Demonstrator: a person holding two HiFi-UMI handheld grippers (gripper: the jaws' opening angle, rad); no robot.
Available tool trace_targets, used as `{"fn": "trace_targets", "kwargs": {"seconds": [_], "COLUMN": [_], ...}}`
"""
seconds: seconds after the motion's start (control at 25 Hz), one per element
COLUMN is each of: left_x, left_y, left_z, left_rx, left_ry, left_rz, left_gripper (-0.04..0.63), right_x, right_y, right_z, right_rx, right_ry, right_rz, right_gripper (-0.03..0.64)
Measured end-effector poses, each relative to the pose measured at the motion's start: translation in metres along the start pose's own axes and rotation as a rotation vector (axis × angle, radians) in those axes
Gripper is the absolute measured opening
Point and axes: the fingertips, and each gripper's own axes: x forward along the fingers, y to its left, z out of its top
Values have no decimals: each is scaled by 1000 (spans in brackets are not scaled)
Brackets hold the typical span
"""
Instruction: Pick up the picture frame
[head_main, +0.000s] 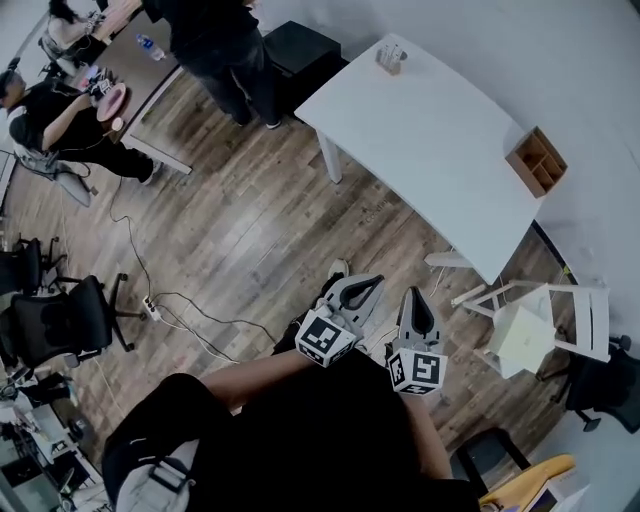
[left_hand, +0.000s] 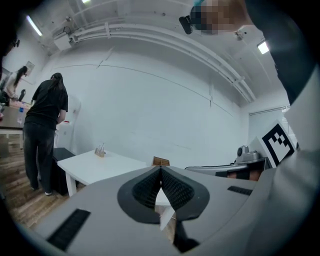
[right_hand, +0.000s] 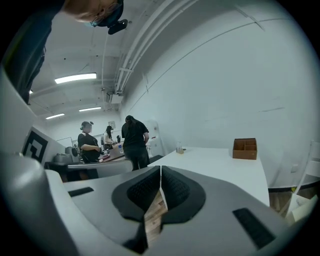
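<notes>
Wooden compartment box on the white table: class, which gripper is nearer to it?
Right. In the head view the right gripper is over the floor, below-left of the wooden compartment box; the left gripper sits beside it, farther left.

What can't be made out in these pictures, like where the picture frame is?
- Small object on the white table: too small in all views to name; picture frame or not, unclear.
- Wooden box: contents shadowed in head view, hidden by its walls in the gripper views.
- Yellow thing: cut off by head view's bottom edge.
</notes>
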Motion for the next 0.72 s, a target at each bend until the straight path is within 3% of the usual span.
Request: {"fn": "trace_targets", "kwargs": {"seconds": [0.28,0.44,0.72], "left_x": [36,49,51], "left_y": [95,143,208], "left_z": [44,72,84], "left_rx": [24,28,-29], "left_ry": [22,-15,-31], "left_rz": [7,23,90], "left_gripper": [14,14,14], "right_x": [110,160,218], "right_y": [12,19,42], "right_z": [45,65,84], "right_rx": [-29,-48,-86], "right_ry": [-17,-27,-14], "right_rz": [-4,-2,43], "right_gripper": [34,34,34]}}
